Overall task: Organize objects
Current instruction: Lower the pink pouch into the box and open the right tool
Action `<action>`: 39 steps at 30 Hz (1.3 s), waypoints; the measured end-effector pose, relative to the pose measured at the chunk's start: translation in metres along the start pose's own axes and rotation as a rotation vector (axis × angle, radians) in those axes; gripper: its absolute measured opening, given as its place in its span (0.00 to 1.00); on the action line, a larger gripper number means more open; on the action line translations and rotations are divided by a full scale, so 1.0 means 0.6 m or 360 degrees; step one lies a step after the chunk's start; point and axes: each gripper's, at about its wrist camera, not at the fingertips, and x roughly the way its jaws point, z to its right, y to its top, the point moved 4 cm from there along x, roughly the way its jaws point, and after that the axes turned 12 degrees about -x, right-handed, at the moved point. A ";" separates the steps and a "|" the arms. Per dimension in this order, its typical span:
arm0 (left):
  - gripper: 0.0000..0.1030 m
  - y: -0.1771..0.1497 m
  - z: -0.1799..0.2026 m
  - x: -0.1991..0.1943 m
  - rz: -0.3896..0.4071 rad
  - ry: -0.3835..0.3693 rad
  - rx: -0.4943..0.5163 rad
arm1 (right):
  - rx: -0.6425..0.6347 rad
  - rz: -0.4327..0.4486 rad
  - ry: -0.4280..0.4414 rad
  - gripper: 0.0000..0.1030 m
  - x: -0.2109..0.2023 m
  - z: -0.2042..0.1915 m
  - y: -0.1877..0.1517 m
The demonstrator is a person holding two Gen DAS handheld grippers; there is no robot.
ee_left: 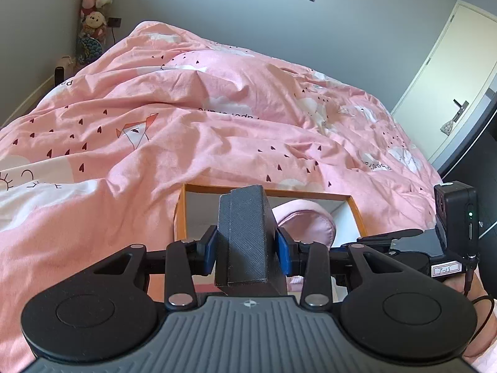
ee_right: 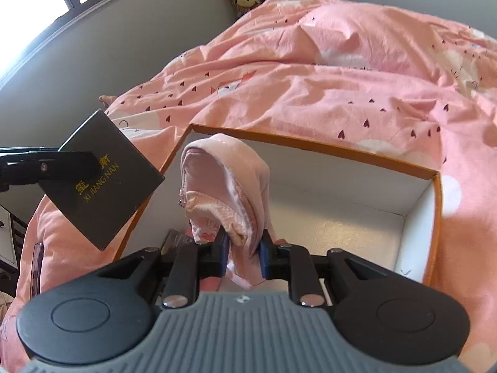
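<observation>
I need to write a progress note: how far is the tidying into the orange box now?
Done: hardly anything shows; a dark item may lie in the orange box. In hand: the left gripper holds a black box, the right gripper a pink cloth above the box. Left: putting both inside.

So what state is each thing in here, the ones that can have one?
Left hand-held gripper: shut on the dark box, held in the air.
Right hand-held gripper: shut on the pink cloth, held over the orange box.
Orange box: open, no lid, lying on the bed.
Duvet: rumpled.
Door: closed.
</observation>
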 end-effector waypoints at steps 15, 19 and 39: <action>0.43 0.041 -0.054 0.068 0.0042 0.0024 -0.0103 | 0.0234 -0.0321 0.0409 0.21 0.225 0.048 0.046; 0.43 0.042 -0.058 0.083 0.0024 0.0025 -0.0131 | 0.0240 -0.0324 0.0421 0.23 0.240 0.048 0.049; 0.43 0.056 -0.070 0.069 0.0107 0.0051 -0.0210 | 0.0118 -0.0132 0.0284 0.45 0.193 0.038 0.050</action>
